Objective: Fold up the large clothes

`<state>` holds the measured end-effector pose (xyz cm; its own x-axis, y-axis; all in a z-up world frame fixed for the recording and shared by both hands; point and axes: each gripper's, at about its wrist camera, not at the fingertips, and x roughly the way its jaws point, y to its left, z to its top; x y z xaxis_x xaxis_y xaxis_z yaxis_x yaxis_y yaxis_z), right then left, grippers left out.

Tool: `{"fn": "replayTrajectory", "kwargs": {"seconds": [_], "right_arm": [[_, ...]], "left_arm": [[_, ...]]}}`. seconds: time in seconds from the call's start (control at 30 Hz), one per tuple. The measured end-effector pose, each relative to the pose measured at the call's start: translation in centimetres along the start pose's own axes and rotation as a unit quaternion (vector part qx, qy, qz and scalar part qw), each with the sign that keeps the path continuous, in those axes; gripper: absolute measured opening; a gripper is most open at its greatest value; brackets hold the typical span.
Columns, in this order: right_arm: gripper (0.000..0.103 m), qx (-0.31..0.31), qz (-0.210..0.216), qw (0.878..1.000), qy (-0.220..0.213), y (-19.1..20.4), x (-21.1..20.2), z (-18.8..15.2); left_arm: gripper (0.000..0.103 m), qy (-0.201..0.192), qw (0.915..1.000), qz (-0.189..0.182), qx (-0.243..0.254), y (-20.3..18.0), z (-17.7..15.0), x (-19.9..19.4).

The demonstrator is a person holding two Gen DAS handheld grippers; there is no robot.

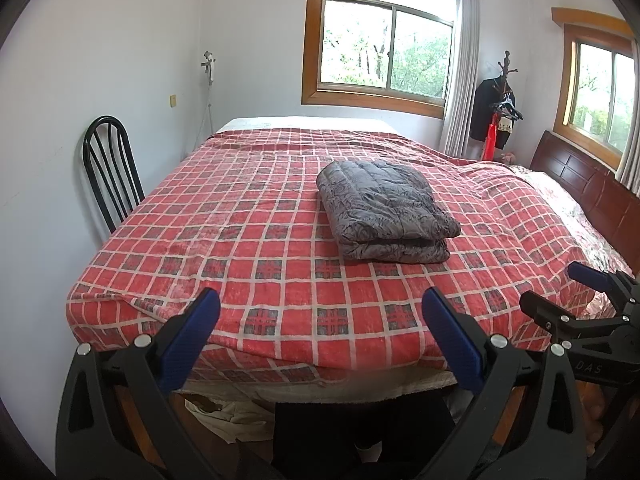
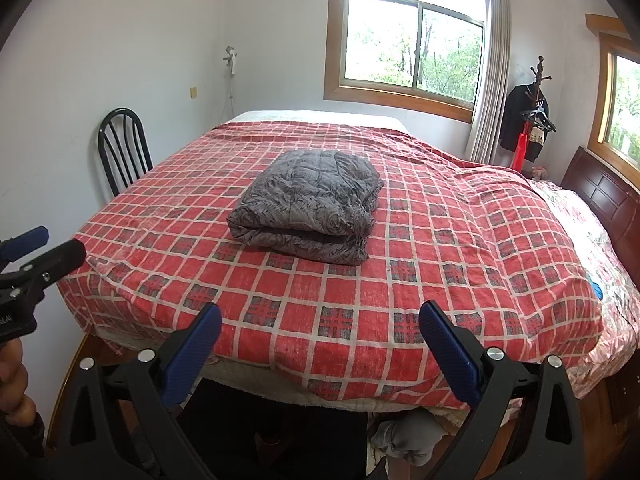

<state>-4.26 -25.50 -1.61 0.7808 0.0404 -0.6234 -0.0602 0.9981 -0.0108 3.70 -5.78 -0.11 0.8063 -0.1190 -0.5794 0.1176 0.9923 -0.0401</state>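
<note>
A black chair [image 1: 110,168] is seen at the left wall. The left gripper [image 1: 320,312] is held wide open and empty at the near bed edge. The folded grey garment [image 1: 388,210] is located centrally on the red checked bedspread [image 1: 248,216]. The right gripper [image 2: 320,320] is likewise spread wide, with nothing gripped.

left wrist: at bed [image 1: 280,208] foot edge, facing window wall
right wrist: same edge, further right
shared: whole bed top
</note>
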Motion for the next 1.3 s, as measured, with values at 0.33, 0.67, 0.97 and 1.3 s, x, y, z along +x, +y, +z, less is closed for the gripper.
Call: {"fn": "replayTrajectory", "kwargs": {"seconds": [0.33,0.67,0.97,1.3], "right_arm": [[0.099,0.000,-0.002,1.000,-0.001,0.04,-0.04,0.01],[0.099,0.001,-0.002,1.000,-0.001,0.11,-0.06,0.04],[0.099,0.000,-0.002,1.000,-0.002,0.13,-0.16,0.14],[0.099,-0.001,-0.002,1.000,-0.002,0.22,-0.21,0.19]], "left_arm": [[0.100,0.000,1.0000,0.000,0.000,-0.09,-0.03,-0.04],[0.100,-0.001,1.0000,0.001,-0.001,-0.12,-0.01,-0.10],[0.100,-0.001,1.0000,0.001,0.000,-0.09,0.03,-0.10],[0.100,-0.001,1.0000,0.002,0.000,-0.25,-0.03,-0.14]]}}
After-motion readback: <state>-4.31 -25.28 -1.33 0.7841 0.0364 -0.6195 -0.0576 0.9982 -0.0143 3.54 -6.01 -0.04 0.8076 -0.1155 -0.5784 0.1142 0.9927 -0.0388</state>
